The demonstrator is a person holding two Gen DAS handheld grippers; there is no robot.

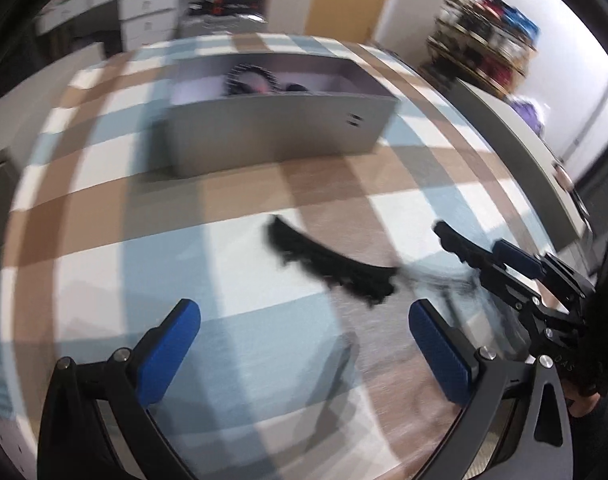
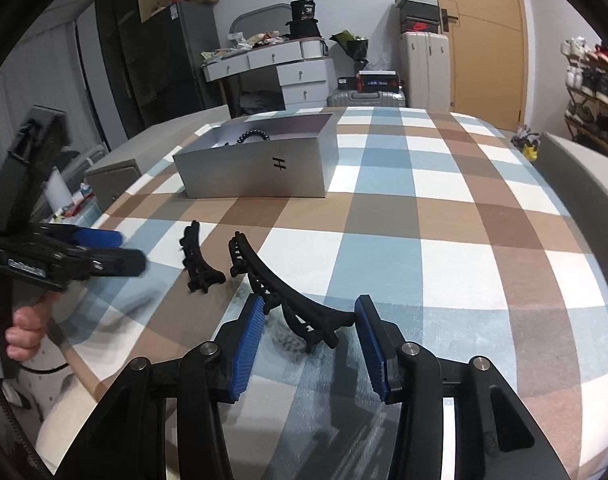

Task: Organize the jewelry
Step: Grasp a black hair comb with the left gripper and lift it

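Note:
Two black curved hair clips lie on the checked bedspread. The larger clip (image 2: 287, 300) lies with its near end between the blue pads of my right gripper (image 2: 308, 344), which is open around it. The smaller clip (image 2: 197, 260) lies to its left; in the left wrist view it is the blurred black clip (image 1: 328, 266). My left gripper (image 1: 304, 344) is open and empty, just short of that clip. A grey open box (image 2: 259, 168) stands farther back, with a black coiled hair tie (image 2: 253, 135) inside. It also shows in the left wrist view (image 1: 275, 132).
The checked bedspread (image 2: 444, 220) covers the whole work surface. My left gripper shows at the left of the right wrist view (image 2: 103, 256). A white dresser (image 2: 279, 68), suitcases (image 2: 424, 64) and a shoe rack (image 2: 592, 92) stand behind the bed.

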